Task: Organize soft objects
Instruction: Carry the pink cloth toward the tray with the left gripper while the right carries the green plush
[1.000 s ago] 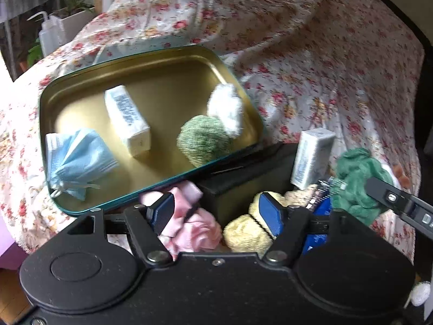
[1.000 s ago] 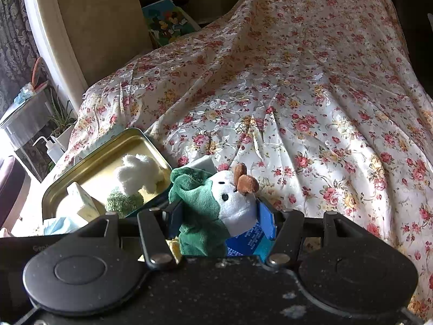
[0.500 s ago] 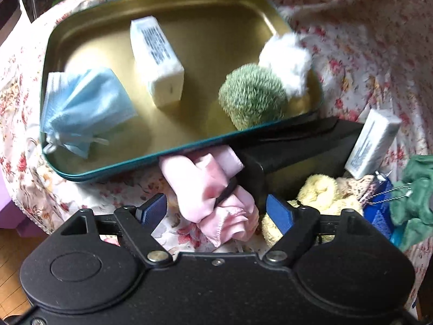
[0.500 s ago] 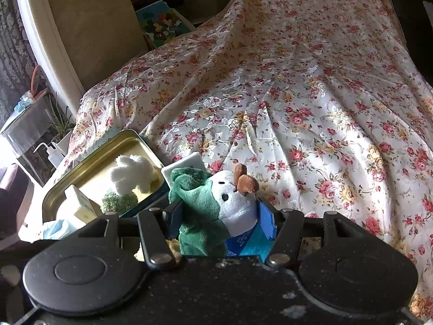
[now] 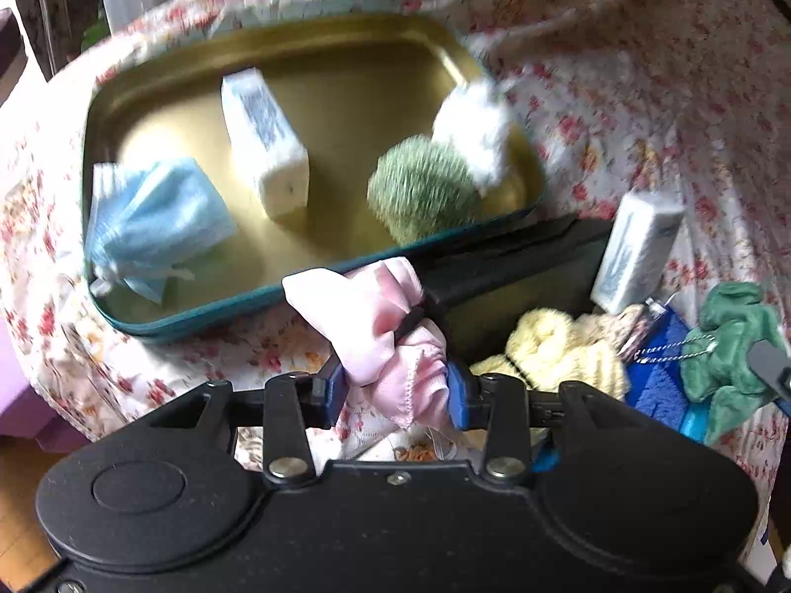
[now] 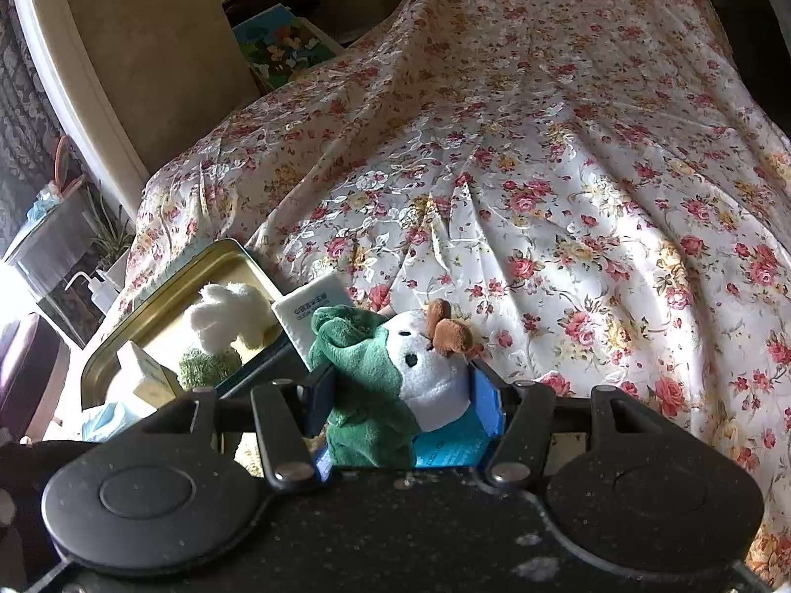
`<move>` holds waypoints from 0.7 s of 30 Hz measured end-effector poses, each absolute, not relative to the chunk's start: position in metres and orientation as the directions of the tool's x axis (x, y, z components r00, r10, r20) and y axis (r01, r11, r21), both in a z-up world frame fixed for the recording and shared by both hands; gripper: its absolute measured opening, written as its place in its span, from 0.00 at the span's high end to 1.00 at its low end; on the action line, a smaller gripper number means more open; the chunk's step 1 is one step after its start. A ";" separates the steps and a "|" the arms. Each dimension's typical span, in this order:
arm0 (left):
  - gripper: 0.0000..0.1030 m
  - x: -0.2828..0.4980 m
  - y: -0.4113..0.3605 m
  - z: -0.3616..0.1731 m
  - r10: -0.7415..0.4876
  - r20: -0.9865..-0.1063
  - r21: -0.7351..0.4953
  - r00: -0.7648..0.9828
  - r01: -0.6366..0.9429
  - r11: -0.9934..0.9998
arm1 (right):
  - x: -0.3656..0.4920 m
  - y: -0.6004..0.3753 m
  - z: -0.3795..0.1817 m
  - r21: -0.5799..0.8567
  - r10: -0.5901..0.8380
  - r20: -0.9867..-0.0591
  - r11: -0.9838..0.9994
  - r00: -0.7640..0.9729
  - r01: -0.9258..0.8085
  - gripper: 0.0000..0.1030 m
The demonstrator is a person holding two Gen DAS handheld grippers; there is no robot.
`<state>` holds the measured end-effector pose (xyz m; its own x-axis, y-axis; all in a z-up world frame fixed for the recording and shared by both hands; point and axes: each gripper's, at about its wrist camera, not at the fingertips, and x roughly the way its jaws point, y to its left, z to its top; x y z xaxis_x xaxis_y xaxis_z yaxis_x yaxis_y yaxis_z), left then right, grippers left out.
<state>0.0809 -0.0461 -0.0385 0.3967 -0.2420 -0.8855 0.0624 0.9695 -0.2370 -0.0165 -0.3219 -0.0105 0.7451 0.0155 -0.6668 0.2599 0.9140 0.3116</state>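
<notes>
The left gripper [image 5: 393,388] clenches one pink gathered fabric piece [image 5: 390,341] at lower centre; the right gripper [image 6: 403,395] grasps one green-and-white plush toy [image 6: 395,380]. The gold metal tray [image 5: 148,89], upper left, holds four things — blue face mask [image 5: 153,227], white tissue pack [image 5: 262,148], green fuzzy ball [image 5: 425,192], white fluffy toy [image 5: 474,133].

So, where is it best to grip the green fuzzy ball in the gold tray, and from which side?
Grip the green fuzzy ball across its middle, from above. It is round, so any width fits, but the white plush touches one side and the tray rim is near.
</notes>
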 end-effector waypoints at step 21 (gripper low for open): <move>0.60 0.124 0.006 0.030 0.003 -0.788 -0.086 0.615 -0.115 0.990 | 0.039 -0.287 0.035 0.325 0.113 -0.594 0.939 0.797 0.109 0.45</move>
<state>0.1235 0.0057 0.0303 0.6152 0.0028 -0.7884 -0.1147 0.9897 -0.0860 0.0385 -0.2867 0.0348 0.7965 0.1128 -0.5940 0.1093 0.9393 0.3251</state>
